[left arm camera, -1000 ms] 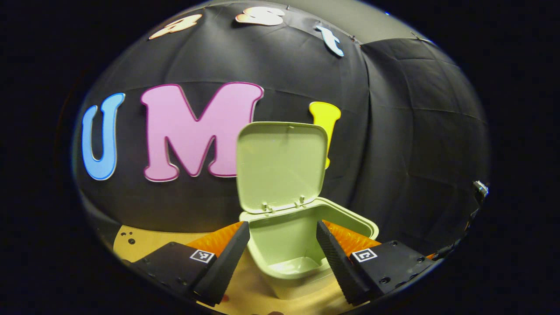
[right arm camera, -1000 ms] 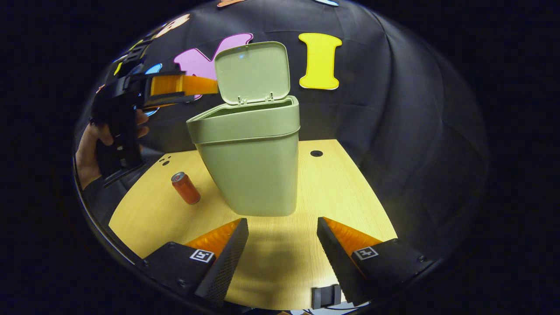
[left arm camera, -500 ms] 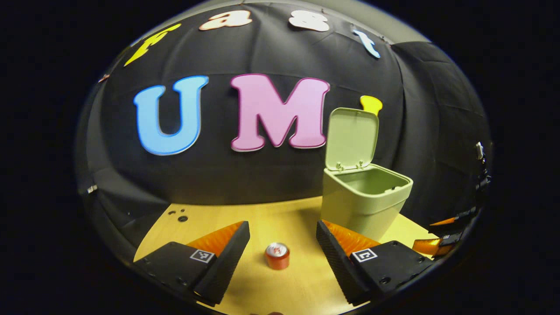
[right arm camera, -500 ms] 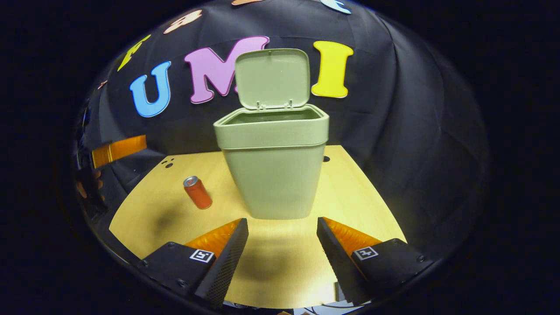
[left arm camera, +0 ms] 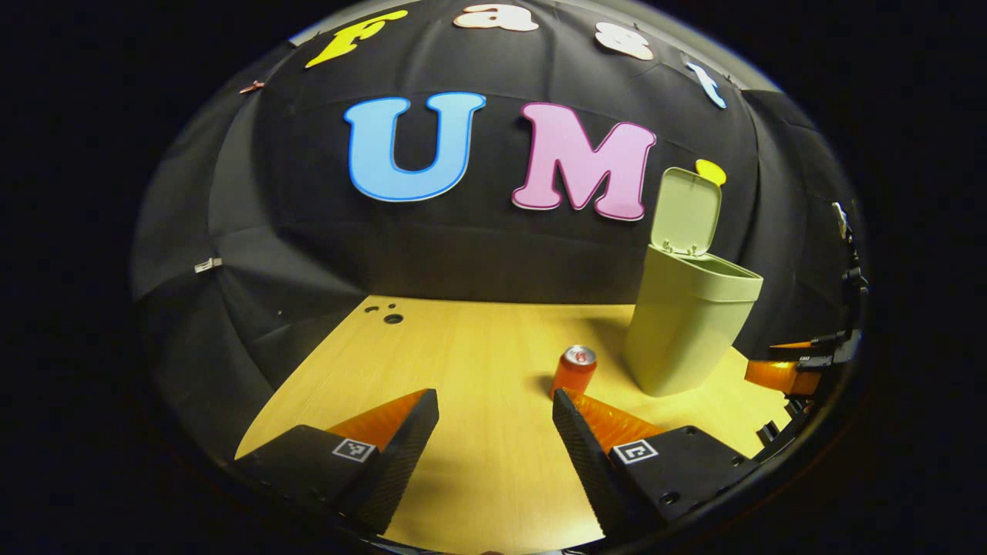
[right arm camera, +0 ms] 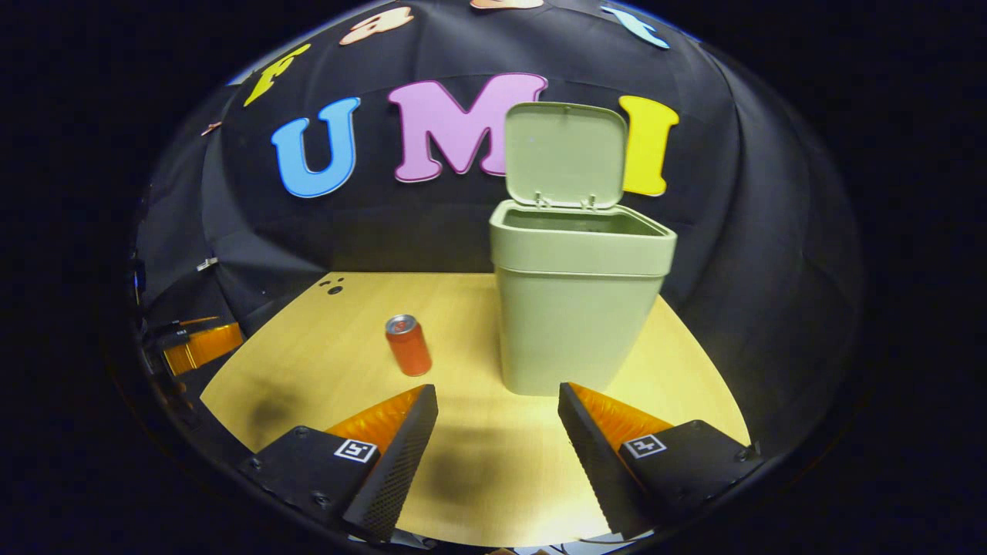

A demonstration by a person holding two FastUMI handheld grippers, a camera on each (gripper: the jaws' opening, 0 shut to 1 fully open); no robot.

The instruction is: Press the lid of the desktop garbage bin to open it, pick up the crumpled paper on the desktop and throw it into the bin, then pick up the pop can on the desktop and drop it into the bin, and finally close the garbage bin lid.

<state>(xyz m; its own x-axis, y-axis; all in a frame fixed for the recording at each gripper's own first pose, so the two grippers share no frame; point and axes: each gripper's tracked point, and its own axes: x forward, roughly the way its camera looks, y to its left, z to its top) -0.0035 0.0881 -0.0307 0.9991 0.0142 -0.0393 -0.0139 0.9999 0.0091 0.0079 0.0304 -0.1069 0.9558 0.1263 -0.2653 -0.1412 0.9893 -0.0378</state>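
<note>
While the garbage bin [right arm camera: 578, 308] is standing with its lid [right arm camera: 565, 154] propped upright, ready to take waste, the pop can [left arm camera: 574, 371] is waiting upright on the desktop [left arm camera: 463, 370] just beside the bin. Both the left gripper [left arm camera: 493, 439] and the right gripper [right arm camera: 497, 439] are hovering low over the wood with jaws spread wide and empty, the left one probably lining up on the can.

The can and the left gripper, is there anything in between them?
No. In the left gripper view, only bare wooden table lies between the open left gripper and the can.
</note>
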